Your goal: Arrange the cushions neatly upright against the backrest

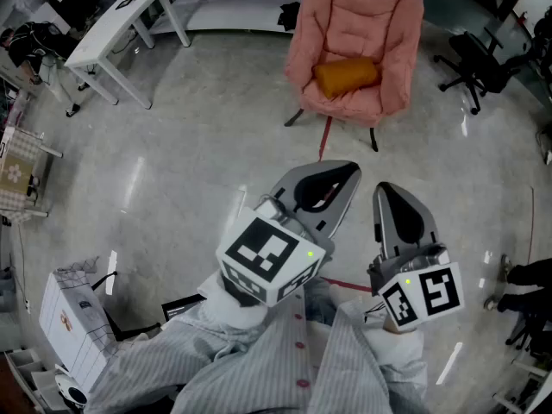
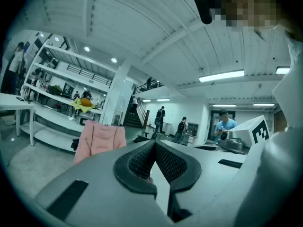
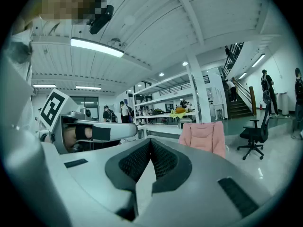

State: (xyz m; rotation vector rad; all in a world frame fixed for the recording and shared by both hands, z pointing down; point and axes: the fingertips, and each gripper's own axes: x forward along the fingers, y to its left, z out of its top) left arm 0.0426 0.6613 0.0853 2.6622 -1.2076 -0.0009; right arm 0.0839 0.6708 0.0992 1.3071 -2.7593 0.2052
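Note:
A pink padded armchair (image 1: 354,41) stands on the floor ahead of me. An orange cushion (image 1: 347,74) lies flat across its seat, not leaning on the backrest. My left gripper (image 1: 348,172) and right gripper (image 1: 385,193) are held side by side well short of the chair, both shut with nothing between the jaws. In the left gripper view the armchair (image 2: 99,138) shows beyond the closed left gripper (image 2: 155,144). The right gripper view has the armchair (image 3: 204,137) past the shut right gripper (image 3: 150,142). The cushion is hidden in both gripper views.
A white table (image 1: 112,28) stands at the far left and a black office chair (image 1: 483,63) at the far right. A white box (image 1: 73,317) sits by my left side. Someone's feet (image 1: 522,287) show at the right edge. A red line (image 1: 326,141) runs along the floor toward the armchair.

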